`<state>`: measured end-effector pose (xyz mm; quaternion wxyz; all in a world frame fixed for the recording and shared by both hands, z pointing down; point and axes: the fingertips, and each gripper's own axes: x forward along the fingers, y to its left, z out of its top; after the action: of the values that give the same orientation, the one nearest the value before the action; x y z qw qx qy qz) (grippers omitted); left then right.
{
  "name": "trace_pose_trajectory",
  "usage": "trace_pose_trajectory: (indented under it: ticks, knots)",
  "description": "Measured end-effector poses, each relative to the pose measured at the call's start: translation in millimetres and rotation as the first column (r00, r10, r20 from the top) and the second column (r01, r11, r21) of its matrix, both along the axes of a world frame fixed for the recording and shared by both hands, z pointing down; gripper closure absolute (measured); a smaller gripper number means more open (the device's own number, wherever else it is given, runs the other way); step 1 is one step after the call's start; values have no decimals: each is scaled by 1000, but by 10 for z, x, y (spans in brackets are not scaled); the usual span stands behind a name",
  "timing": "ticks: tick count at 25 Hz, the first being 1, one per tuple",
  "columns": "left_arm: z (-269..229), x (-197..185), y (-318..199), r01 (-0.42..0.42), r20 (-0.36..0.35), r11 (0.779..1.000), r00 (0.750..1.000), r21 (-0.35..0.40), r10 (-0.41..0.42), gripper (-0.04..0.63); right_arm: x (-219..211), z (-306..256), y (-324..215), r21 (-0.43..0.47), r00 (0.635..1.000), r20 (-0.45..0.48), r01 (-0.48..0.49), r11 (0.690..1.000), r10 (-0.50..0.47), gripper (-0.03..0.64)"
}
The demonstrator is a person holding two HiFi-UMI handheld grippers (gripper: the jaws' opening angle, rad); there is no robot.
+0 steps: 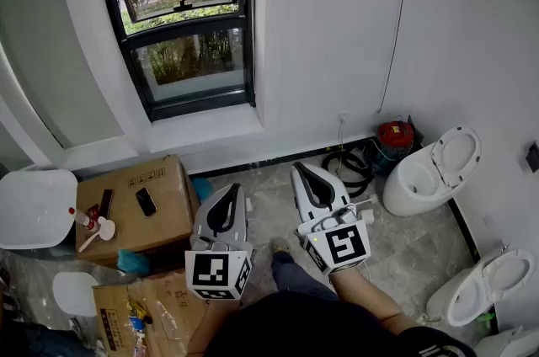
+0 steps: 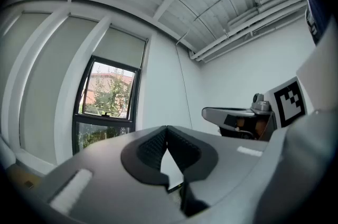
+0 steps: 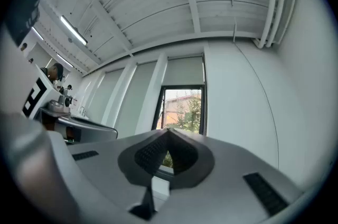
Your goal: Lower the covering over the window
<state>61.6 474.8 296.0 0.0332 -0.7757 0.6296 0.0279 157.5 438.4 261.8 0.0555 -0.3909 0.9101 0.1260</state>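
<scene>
The black-framed window (image 1: 189,18) is set in the white wall ahead, with trees outside. In the gripper views a pale blind (image 3: 185,71) covers only the window's top part (image 2: 124,46). A thin cord (image 1: 398,18) hangs down the wall to the right of the window. My left gripper (image 1: 234,189) and right gripper (image 1: 301,168) are held side by side low in the head view, well short of the wall. Both point toward the window. Both are shut with nothing between their pads (image 2: 153,146) (image 3: 150,151).
Cardboard boxes (image 1: 135,208) with phones and a bottle on top stand at the left, beside a white basin (image 1: 34,208). A red vacuum (image 1: 394,136) with its hose, and two white toilets (image 1: 429,174) (image 1: 484,288), stand along the right wall.
</scene>
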Motion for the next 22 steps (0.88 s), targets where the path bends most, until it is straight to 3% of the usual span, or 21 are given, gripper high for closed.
trace_pose_trajectory:
  ticks: [8,14,19,22]
  knots:
    - [11,35,-917,-20,9,1000,1000,20,20,584,-19,134,-966,-48,1000,31,-4,999,6,603]
    - [-92,-178,-1844,-17,6,1000,1000,15,17,583,-397,-22,-1913,-10,996,45,71,997,-71,603]
    - [-295,-463,-2601,30,26,999,999,34,-31,580,-748,-213,-2763,12,986,87,140,990,-141,603]
    - [-303,-583,-2996,35,26,998,999,47,-36,499,-883,-215,-3211,22,984,82,156,988,-157,603]
